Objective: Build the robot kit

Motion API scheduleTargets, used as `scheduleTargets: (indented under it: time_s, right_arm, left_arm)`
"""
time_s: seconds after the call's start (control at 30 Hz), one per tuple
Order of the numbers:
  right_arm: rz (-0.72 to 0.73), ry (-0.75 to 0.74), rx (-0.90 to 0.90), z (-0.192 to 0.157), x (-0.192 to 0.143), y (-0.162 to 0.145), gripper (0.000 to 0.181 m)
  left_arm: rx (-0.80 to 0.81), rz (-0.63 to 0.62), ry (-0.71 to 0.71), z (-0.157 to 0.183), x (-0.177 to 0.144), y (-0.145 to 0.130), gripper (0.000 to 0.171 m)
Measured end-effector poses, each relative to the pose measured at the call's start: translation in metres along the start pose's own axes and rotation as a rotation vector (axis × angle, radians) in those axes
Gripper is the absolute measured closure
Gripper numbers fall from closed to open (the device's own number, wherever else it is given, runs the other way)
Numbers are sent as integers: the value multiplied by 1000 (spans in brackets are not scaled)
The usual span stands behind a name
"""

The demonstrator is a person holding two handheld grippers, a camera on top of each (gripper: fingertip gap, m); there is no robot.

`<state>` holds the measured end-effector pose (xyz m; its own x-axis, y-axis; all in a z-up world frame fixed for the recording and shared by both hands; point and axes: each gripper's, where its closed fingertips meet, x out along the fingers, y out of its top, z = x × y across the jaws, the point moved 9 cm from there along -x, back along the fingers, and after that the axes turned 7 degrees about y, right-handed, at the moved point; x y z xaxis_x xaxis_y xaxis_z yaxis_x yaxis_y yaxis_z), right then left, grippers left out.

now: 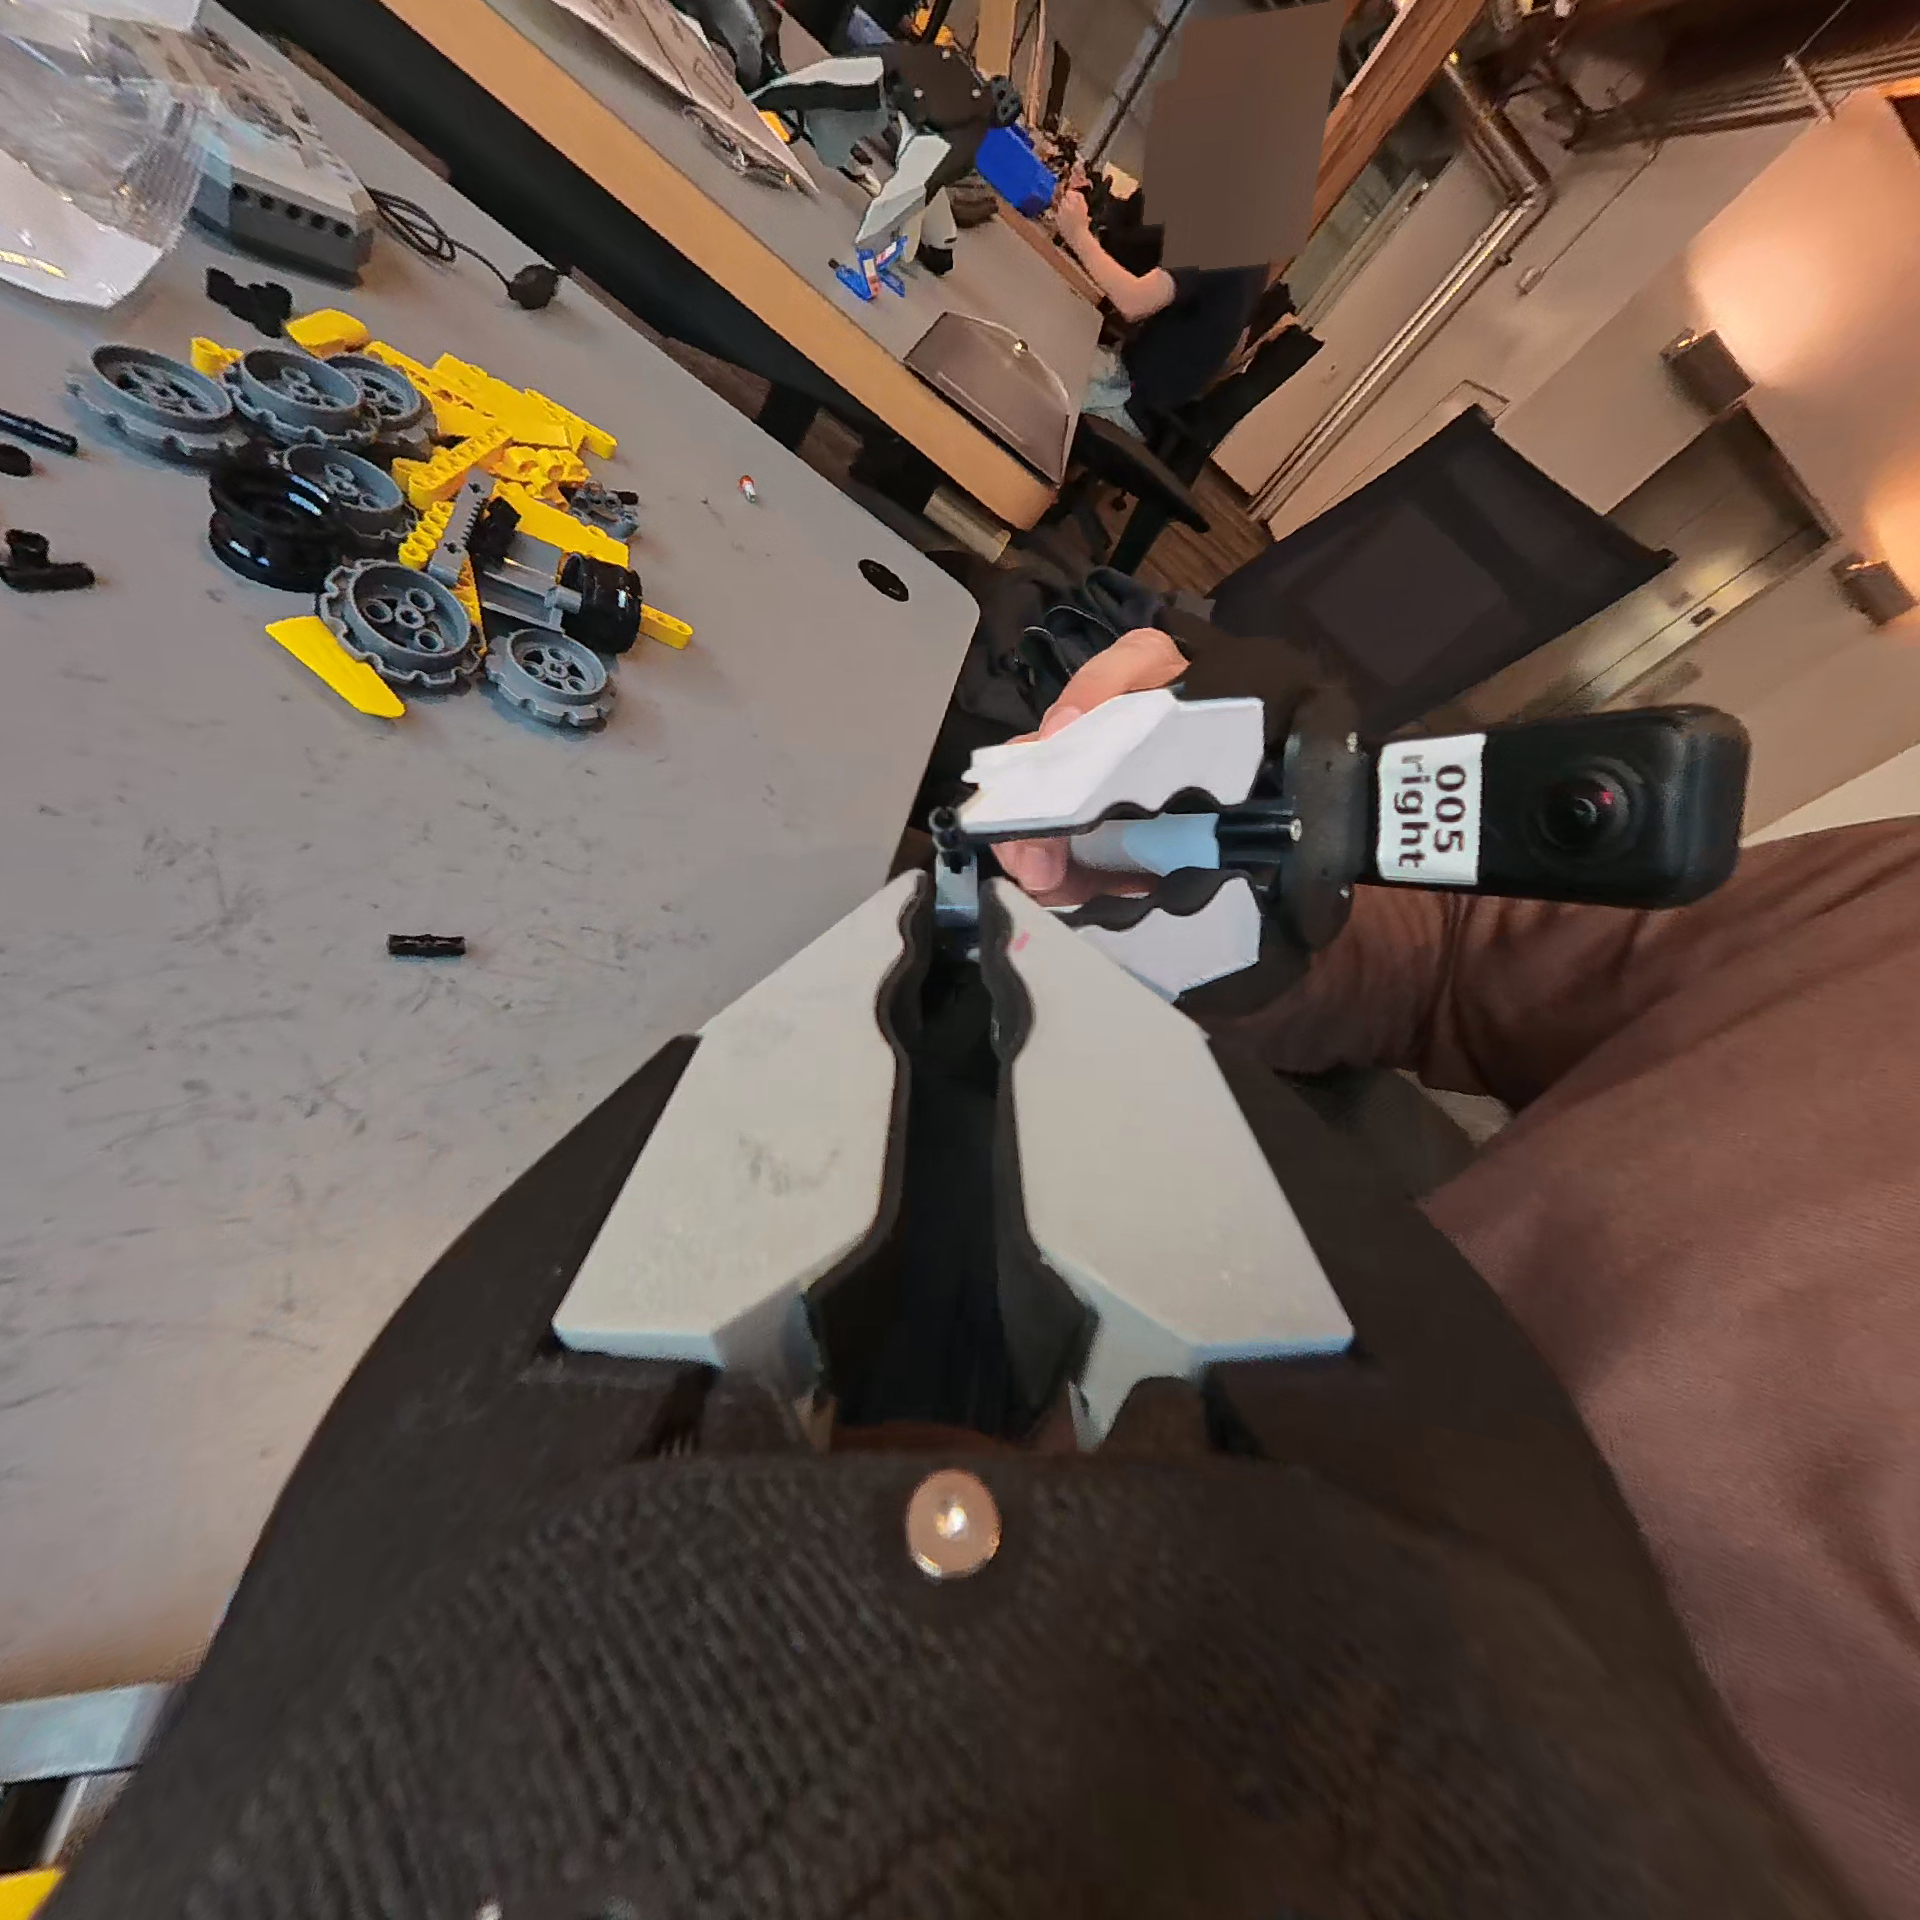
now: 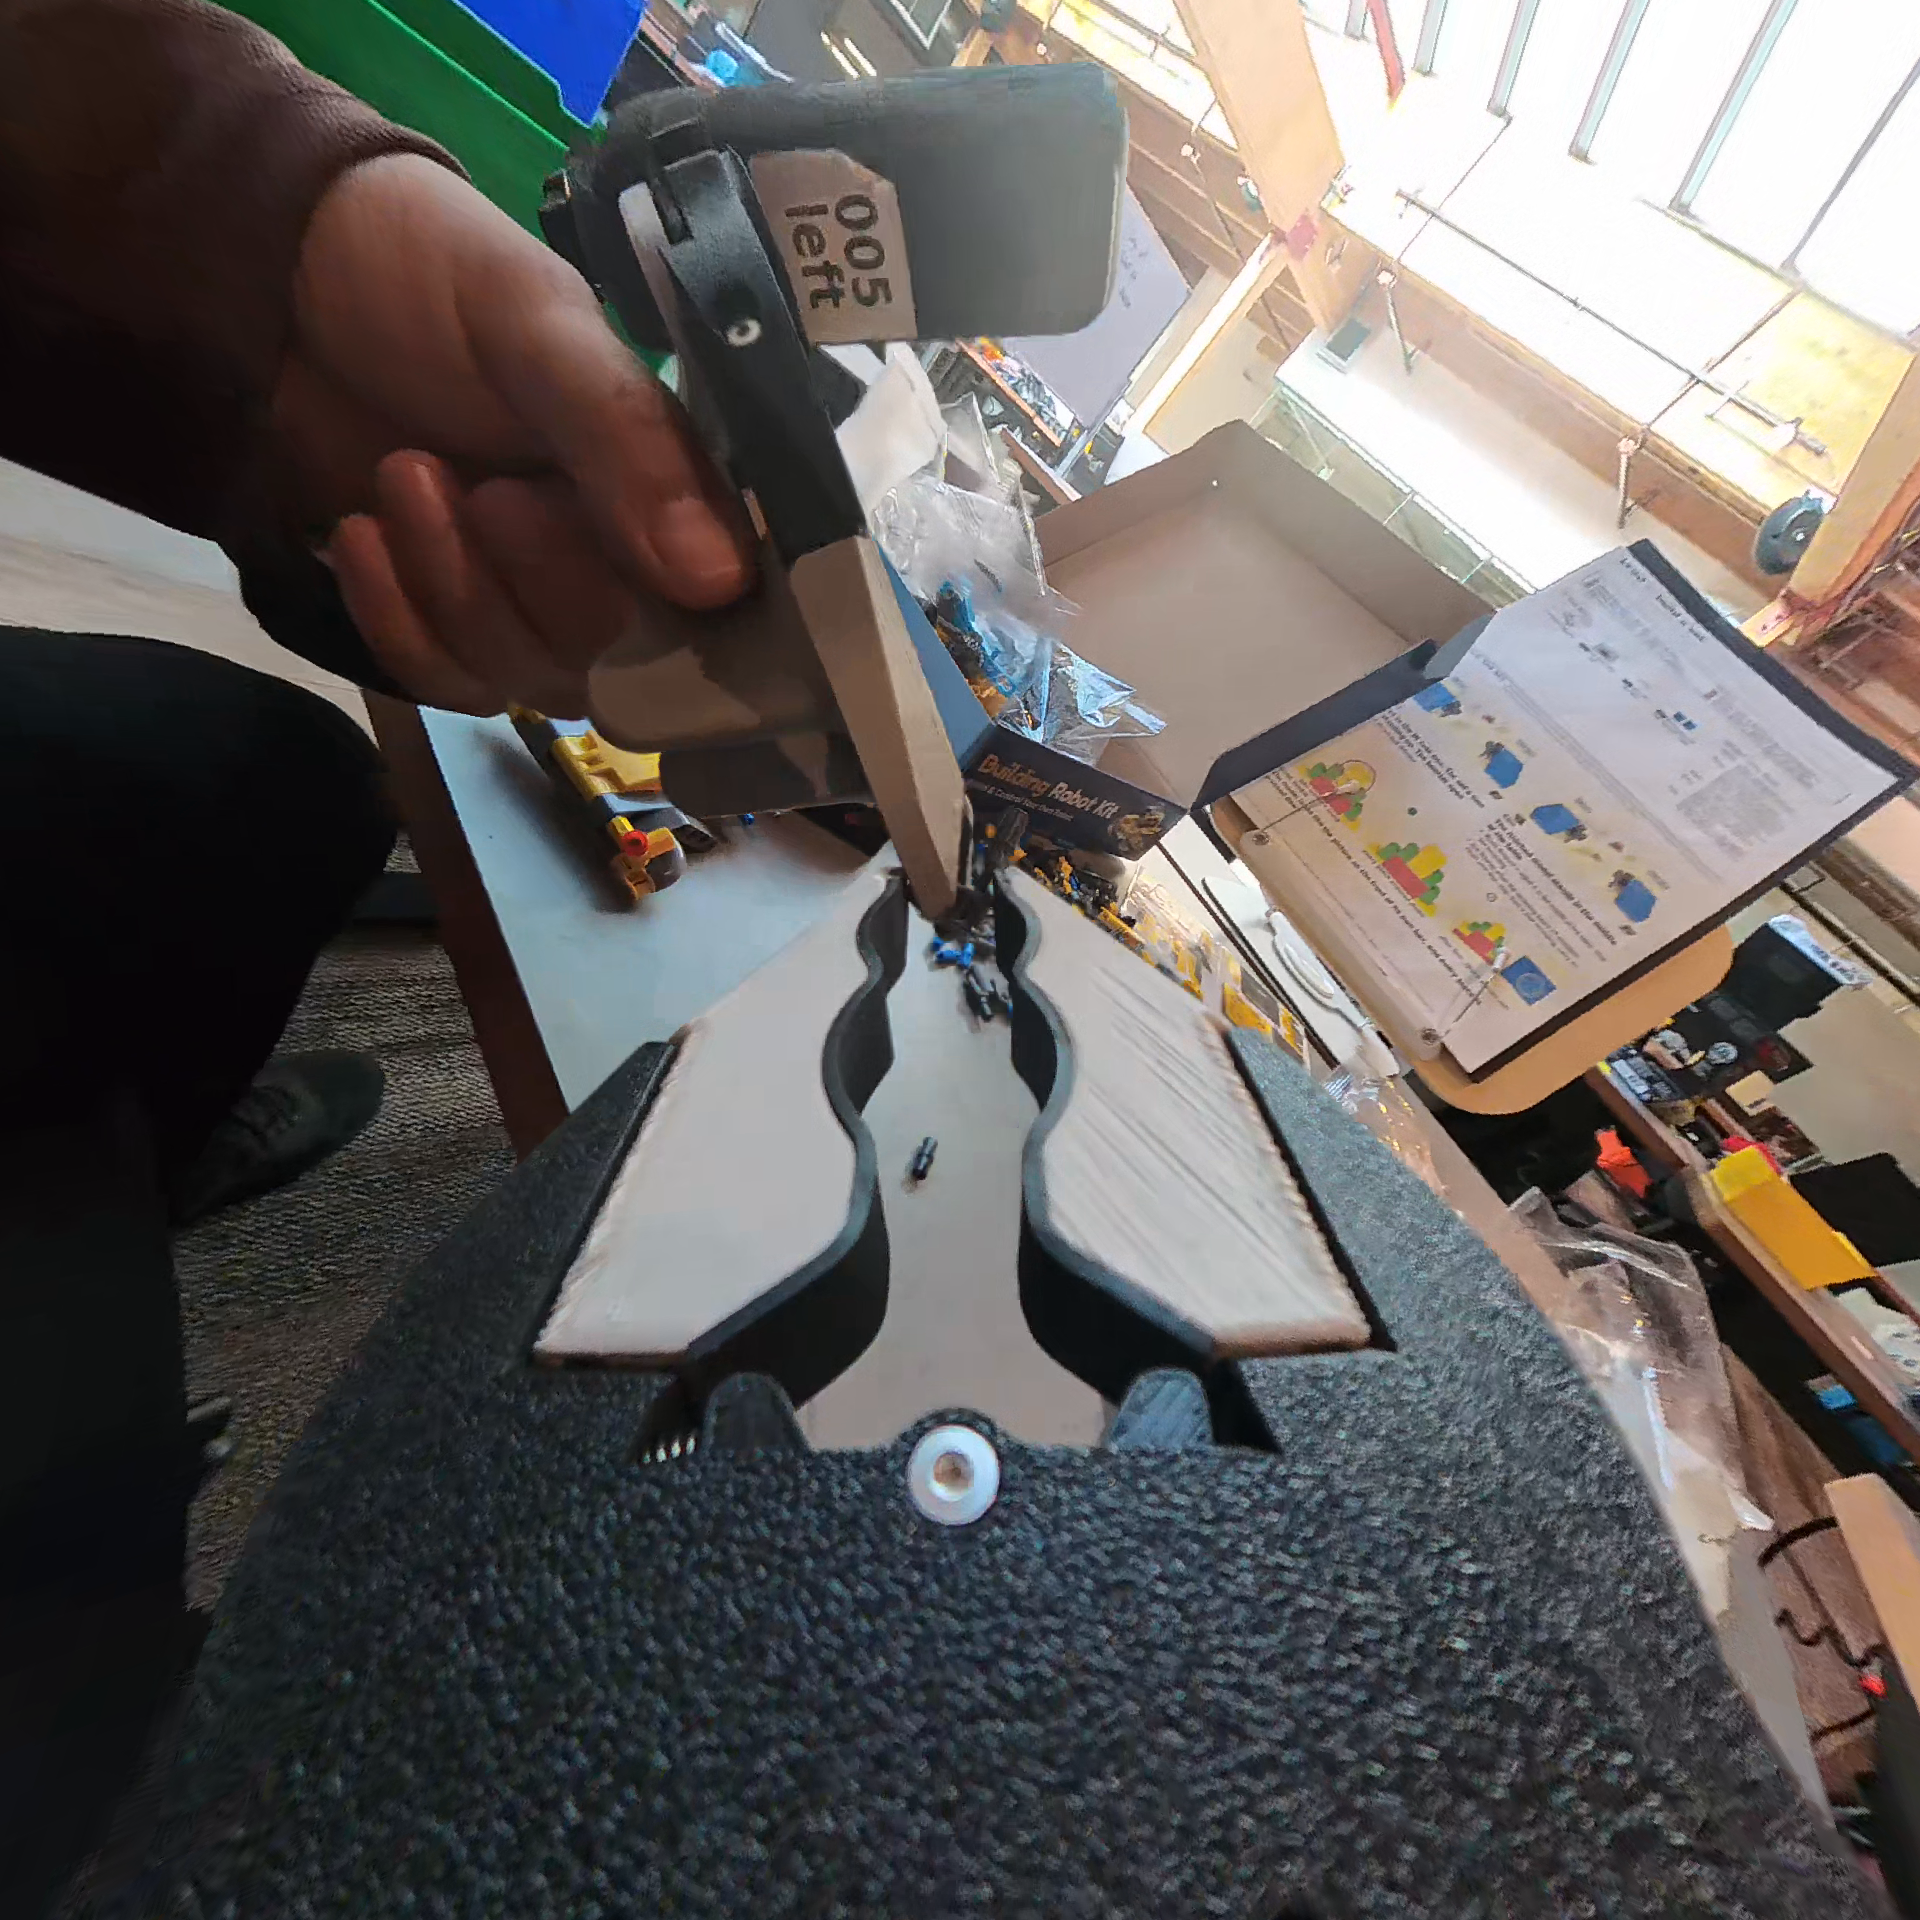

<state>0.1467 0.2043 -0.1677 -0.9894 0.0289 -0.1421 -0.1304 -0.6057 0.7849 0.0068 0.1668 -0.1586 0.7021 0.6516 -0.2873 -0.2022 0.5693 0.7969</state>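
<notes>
As we look along the left gripper [image 1: 956, 902], its two fingers are drawn almost together and pinch a small grey piece [image 1: 954, 883] right at the tips, held in the air just off the rounded corner of the grey table [image 1: 312, 1091]. Touching the top of that piece is a small black piece [image 1: 943, 828], which sits at the very tip of the right gripper [image 1: 966, 826] as it comes in from the side with a hand [image 1: 1117, 670] round its grip.

From the right wrist view, the right tool's own jaws stand a little apart at the tips, with the left gripper's finger and the dark pieces crowded between them (too small and blurred for us to sort out). We cannot tell whether the right one is truly gripping the black piece or only resting against it.

Farther out on the table lies a lone black pin [image 1: 426, 945], and beyond it a heap of yellow beams and grey toothed wheels [image 1: 416, 520]. At the far edge sit a grey box [image 1: 291, 213] and a clear plastic bag [image 1: 94, 156]. On the other side we see a dark kit box [image 2: 1070, 805] and an instruction sheet [image 2: 1558, 790] propped on a stand.
</notes>
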Motion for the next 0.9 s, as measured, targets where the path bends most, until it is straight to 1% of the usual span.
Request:
scheduleTargets:
  time_s: [0.07, 0.1, 0.13, 0.2, 0.27, 0.3, 0.37, 0.43, 0.5, 0.6, 0.67, 0.73, 0.8, 0.9]
  right_arm:
    - [-4, -5, -2, 0, 0, -1, 169]
    - [-4, 2, 11, 0, 0, -1, 168]
    - [-5, 18, 30, 0, 0, -2, 167]
    - [-20, 62, 90, 1, -1, -7, 165]
    - [-32, 127, 176, 2, 0, -15, 166]
    - [-30, 158, 223, 3, -1, -18, 166]
    - [-54, 257, 326, 3, 3, -26, 171]
    - [-122, 298, 423, 4, 10, -37, 170]
    - [-179, 331, 519, 3, 20, -44, 173]
    - [-188, 400, 619, 0, 35, -43, 166]
    - [-226, 410, 623, 0, 47, -43, 165]
    - [-279, 427, 611, -1, 58, -47, 169]
    - [-309, 476, 619, -4, 65, -50, 174]
    - [-313, 503, 634, -7, 68, -49, 179]
  left_arm:
    - [57, 4, 34, 1, 0, 0, 166]
    - [113, 5, 65, 3, 1, 0, 166]
    - [202, 7, 106, 5, 1, 0, 166]
    - [372, -6, 224, 8, 0, -4, 166]
    - [517, -71, 367, 3, 1, -13, 166]
    - [562, -110, 431, -2, 2, -19, 166]
    - [559, -180, 505, -12, 5, -35, 166]
    - [543, -218, 568, -20, 8, -47, 166]
    - [525, -235, 629, -25, 9, -55, 166]
    - [471, -234, 687, -28, 11, -61, 166]
    - [447, -238, 706, -30, 12, -65, 166]
    - [433, -236, 710, -30, 14, -69, 166]
    - [429, -214, 726, -30, 13, -70, 166]
    - [426, -196, 744, -29, 12, -72, 166]
